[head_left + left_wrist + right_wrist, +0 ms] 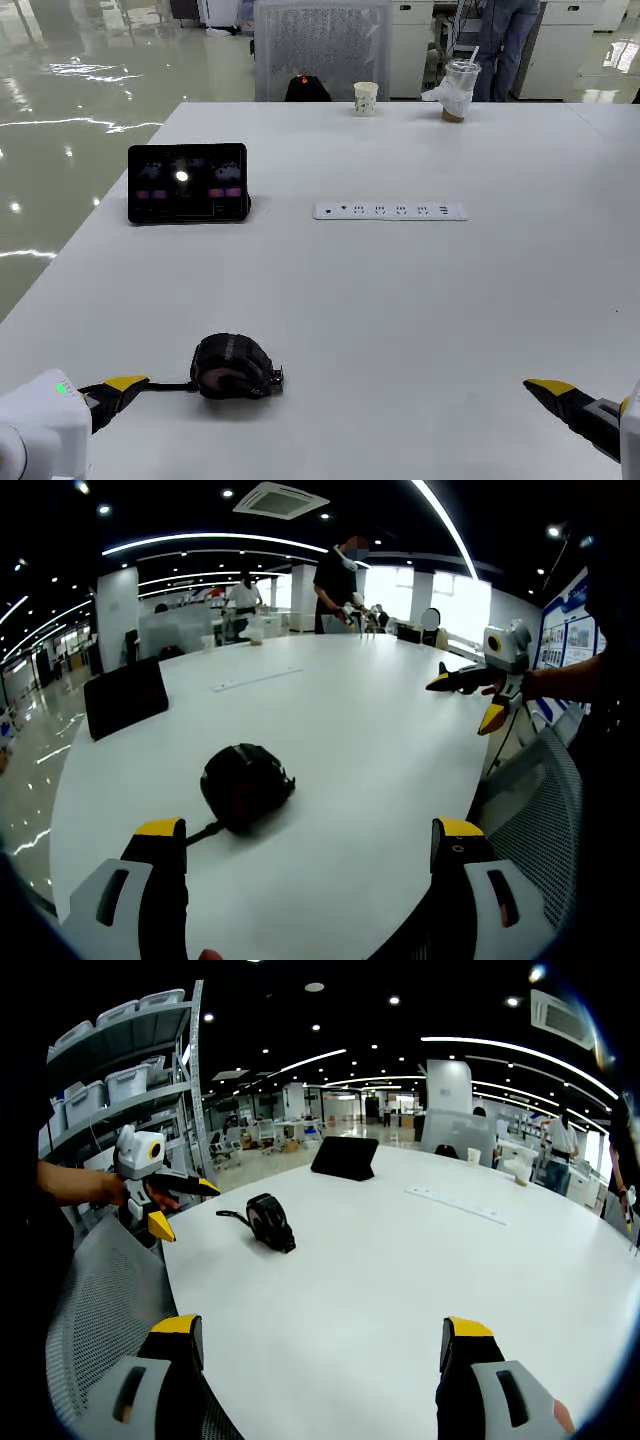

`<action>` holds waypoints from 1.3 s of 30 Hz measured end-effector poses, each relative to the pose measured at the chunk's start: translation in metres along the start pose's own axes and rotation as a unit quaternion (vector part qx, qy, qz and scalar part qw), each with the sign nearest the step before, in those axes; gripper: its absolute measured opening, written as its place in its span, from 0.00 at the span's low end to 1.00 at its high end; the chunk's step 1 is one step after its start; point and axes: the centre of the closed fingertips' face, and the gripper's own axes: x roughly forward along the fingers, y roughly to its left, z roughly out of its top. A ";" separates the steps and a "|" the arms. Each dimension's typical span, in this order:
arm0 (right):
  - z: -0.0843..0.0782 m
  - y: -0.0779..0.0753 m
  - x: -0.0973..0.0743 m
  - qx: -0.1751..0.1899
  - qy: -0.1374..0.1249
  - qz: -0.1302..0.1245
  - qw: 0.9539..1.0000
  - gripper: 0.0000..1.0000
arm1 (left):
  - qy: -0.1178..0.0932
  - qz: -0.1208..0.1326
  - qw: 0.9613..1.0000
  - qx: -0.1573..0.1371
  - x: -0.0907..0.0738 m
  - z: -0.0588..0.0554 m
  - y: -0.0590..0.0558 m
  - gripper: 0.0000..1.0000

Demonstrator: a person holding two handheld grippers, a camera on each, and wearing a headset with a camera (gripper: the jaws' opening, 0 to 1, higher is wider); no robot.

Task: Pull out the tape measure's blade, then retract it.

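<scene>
Wide white table (420, 300) carries tape measure (235, 367) near its front edge.

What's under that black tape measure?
The tape measure sits right on the white table, with nothing else showing beneath it. The patch of table directly under it is covered, so that bit can't be seen.

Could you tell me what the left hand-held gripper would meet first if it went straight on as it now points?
Probably the tape measure, lying on the table just ahead of the open left hand-held gripper, a little off-centre toward one jaw; the depth is unclear.
</scene>
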 end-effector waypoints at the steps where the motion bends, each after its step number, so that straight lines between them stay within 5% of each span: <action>1: 0.002 -0.001 0.000 -0.006 -0.004 -0.002 1.000 0.99 | -0.001 0.000 1.000 0.000 0.000 0.001 0.000 0.99; 39: 0.007 -0.013 0.013 -0.033 0.013 0.037 0.999 0.99 | 0.018 -0.015 1.000 0.016 0.009 0.010 0.015 0.99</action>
